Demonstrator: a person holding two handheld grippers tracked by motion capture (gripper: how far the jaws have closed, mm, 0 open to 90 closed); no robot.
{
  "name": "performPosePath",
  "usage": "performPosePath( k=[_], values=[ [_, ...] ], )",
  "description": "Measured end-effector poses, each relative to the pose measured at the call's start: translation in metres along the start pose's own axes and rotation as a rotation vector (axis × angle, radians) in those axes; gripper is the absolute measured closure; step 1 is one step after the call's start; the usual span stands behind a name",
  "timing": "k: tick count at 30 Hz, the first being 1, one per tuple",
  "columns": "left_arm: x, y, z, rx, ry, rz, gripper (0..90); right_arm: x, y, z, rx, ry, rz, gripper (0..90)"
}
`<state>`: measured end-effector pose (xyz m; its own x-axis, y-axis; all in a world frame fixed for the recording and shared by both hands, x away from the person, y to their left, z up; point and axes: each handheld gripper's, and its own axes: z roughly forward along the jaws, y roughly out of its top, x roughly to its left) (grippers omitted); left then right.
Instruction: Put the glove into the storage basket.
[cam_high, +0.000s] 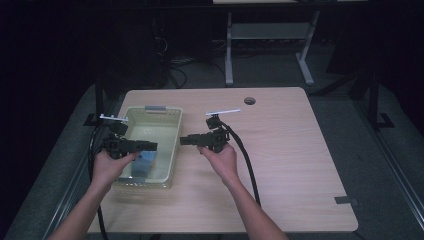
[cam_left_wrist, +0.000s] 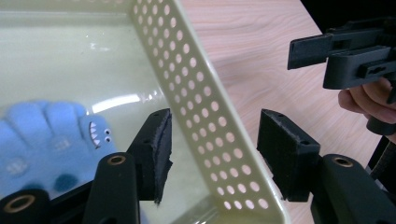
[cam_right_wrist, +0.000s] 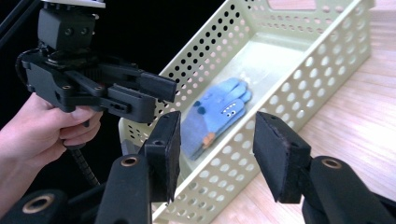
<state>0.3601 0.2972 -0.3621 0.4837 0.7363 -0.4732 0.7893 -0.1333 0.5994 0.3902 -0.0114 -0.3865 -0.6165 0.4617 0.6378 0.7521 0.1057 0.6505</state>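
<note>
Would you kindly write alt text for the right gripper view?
A blue glove with a cartoon face lies inside a pale perforated basket on a wooden table. The open right tool frames it in the foreground; the left tool, held by a hand, hovers beside the basket.

No readable text, label, brand or number anywhere; blue glove (cam_right_wrist: 212, 115) in basket (cam_right_wrist: 322, 60) carries only a printed face.

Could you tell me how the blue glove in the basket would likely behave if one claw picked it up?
The blue glove looks like soft knit lying flat in the basket, so it would probably droop, feel light, and hardly slip against the pads.
</note>
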Motion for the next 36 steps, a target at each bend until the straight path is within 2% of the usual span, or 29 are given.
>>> performPosePath(
  k=[4,7,12,15,17,18,27,36],
  values=[
    [-0.004,0.002,0.003,0.008,-0.007,0.013,43.0,-0.004,0.000,-0.008,-0.005,-0.011,0.004,50.1],
    [-0.006,0.003,0.004,-0.006,-0.034,0.007,41.9,-0.005,0.001,-0.013,-0.010,-0.014,0.002,50.1],
    [-0.011,0.005,0.003,-0.026,-0.050,0.016,40.3,-0.008,0.001,-0.022,-0.010,-0.023,-0.008,49.1],
    [-0.014,0.006,0.003,-0.032,-0.051,0.022,39.2,-0.010,0.001,-0.028,-0.016,-0.029,-0.008,47.2],
    [-0.017,0.007,0.004,-0.028,-0.019,0.042,37.8,-0.012,0.001,-0.033,-0.017,-0.032,-0.008,45.2],
    [-0.018,0.007,0.005,-0.031,-0.018,0.041,37.3,-0.012,0.001,-0.034,-0.018,-0.035,-0.004,44.8],
    [-0.024,0.009,0.009,-0.037,-0.044,0.046,34.7,-0.017,-0.001,-0.045,-0.012,-0.036,-0.008,42.4],
    [-0.034,0.010,0.013,-0.045,-0.075,0.072,33.9,-0.018,-0.002,-0.055,-0.005,-0.051,-0.023,41.1]
  ],
)
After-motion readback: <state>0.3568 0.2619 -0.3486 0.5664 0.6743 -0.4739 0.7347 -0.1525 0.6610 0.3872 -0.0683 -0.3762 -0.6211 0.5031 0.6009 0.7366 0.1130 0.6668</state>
